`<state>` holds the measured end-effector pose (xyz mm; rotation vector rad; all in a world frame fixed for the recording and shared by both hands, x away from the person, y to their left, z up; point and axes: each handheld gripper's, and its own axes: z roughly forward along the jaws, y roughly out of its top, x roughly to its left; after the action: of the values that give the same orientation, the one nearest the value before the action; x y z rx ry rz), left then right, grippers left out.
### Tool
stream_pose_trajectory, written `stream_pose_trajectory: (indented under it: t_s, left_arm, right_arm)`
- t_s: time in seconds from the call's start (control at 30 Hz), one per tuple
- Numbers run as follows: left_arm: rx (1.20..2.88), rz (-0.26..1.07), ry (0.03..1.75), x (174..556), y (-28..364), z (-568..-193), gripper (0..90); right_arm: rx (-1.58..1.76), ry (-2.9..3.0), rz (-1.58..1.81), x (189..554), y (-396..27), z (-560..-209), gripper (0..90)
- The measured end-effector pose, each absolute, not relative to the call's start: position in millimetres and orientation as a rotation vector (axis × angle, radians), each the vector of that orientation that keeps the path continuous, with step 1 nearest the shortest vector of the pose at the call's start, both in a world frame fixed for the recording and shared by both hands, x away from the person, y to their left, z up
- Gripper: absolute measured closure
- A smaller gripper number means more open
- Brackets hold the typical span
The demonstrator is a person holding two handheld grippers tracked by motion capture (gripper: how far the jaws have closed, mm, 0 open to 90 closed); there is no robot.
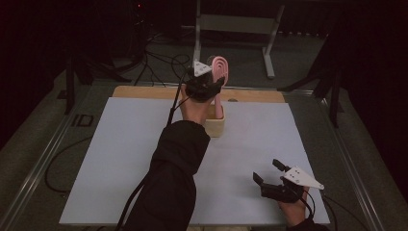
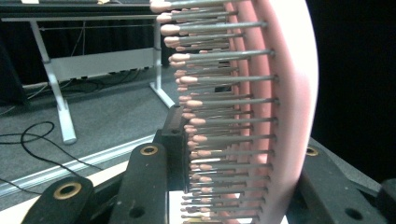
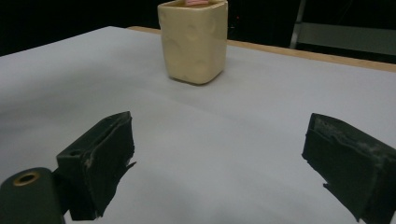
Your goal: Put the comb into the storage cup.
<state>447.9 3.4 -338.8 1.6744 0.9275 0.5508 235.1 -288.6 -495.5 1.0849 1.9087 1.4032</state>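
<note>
The left gripper (image 1: 211, 83) clamps the head of a pink plastic hairbrush with grey bristles (image 2: 243, 116), its handle standing in the cream square ceramic cup (image 3: 194, 39) on the white table (image 1: 120, 159); the right gripper (image 3: 224, 163) rests open, well apart.

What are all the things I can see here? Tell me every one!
Hairbrush: one, pink, standing handle-down in the cup, head clamped in the left gripper.
Cup: one, cream, squarish, near the far middle of the table.
Table: one, white top with a wooden far edge.
Metal frame: one, grey, on the floor behind the table.
Left gripper: one, black, shut on the hairbrush.
Right gripper: one, black, jaws open, low over the table's near right.
</note>
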Motion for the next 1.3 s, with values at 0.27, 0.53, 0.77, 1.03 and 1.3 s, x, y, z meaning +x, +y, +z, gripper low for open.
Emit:
stream_pose_trajectory:
  t_s: [0.27,0.53,0.77,1.03,1.3]
  left_arm:
    - [1.670,0.547,0.941,449.0,4.0,-343.4,64.3]
    - [1.675,0.531,0.940,448.7,2.1,-347.5,64.3]
    - [1.675,0.524,0.943,448.5,1.2,-349.6,64.3]
    - [1.658,0.495,0.965,449.1,4.6,-356.9,64.2]
    - [1.672,0.476,0.978,448.9,6.8,-363.7,64.1]
  right_arm:
    - [1.084,1.911,1.402,235.1,-288.4,-495.6,8.6]
    - [1.083,1.913,1.404,235.1,-288.2,-495.8,8.6]
    - [1.080,1.916,1.398,235.4,-288.2,-496.1,8.6]
    - [1.080,1.925,1.395,235.5,-287.5,-496.7,8.6]
    - [1.086,1.927,1.383,235.8,-286.8,-497.1,8.6]
